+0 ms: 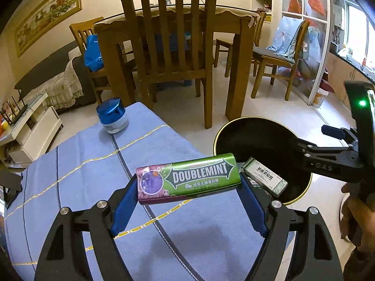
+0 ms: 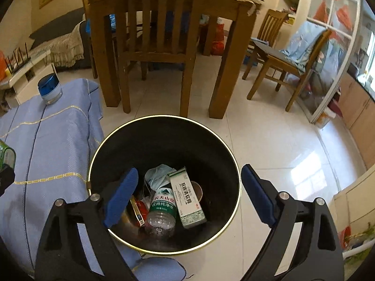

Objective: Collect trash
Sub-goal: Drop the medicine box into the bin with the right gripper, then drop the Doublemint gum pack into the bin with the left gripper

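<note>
The left gripper (image 1: 188, 182) squeezes a green gum pack (image 1: 189, 179) between its blue pads (image 1: 124, 207). It holds the pack up over the right edge of the blue cloth (image 1: 82, 178), right beside the black bin (image 2: 164, 138). The right gripper (image 2: 187, 187) hangs over the bin with its jaws spread wide and nothing in them. Down in the bin lie a white medicine box (image 2: 188, 199), a water bottle (image 2: 161, 210) and some crumpled paper (image 2: 157, 175). Far back, near the far edge of the cloth, stands a jar with a blue lid (image 1: 112, 114). I think the gum pack goes in next. The left gripper must move right, over the bin's mouth, then let go. The jar may come after.
</note>
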Available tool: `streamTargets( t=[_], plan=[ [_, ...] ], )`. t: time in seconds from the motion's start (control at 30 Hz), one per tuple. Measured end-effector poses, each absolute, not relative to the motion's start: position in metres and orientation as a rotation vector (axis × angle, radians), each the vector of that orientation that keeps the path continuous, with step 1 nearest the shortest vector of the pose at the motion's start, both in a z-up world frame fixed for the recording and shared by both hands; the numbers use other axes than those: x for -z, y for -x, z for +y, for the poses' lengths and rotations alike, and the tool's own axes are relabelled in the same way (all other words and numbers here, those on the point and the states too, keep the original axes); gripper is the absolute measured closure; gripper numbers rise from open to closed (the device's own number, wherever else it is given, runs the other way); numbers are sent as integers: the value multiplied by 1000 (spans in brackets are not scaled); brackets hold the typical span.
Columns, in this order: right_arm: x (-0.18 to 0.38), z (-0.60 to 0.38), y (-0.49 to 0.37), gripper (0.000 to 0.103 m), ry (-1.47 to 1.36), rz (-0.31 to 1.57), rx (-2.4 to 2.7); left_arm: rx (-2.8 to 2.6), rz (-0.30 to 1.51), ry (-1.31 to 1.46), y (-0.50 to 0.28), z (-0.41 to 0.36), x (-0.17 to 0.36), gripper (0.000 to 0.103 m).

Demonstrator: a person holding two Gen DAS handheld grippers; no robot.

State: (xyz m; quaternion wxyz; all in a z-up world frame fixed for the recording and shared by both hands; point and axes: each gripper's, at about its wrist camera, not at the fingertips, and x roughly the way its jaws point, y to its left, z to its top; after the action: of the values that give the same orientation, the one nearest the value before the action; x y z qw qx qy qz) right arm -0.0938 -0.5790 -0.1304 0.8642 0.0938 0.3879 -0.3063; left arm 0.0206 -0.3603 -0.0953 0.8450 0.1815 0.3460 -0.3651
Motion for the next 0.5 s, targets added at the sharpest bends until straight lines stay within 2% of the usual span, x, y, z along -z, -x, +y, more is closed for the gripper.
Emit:
streamTargets(
  t=[0.5],
  plan=[
    [142,-587,155,11,-309,768,666,780,726,-410,-14,-379,99,24]
  ],
)
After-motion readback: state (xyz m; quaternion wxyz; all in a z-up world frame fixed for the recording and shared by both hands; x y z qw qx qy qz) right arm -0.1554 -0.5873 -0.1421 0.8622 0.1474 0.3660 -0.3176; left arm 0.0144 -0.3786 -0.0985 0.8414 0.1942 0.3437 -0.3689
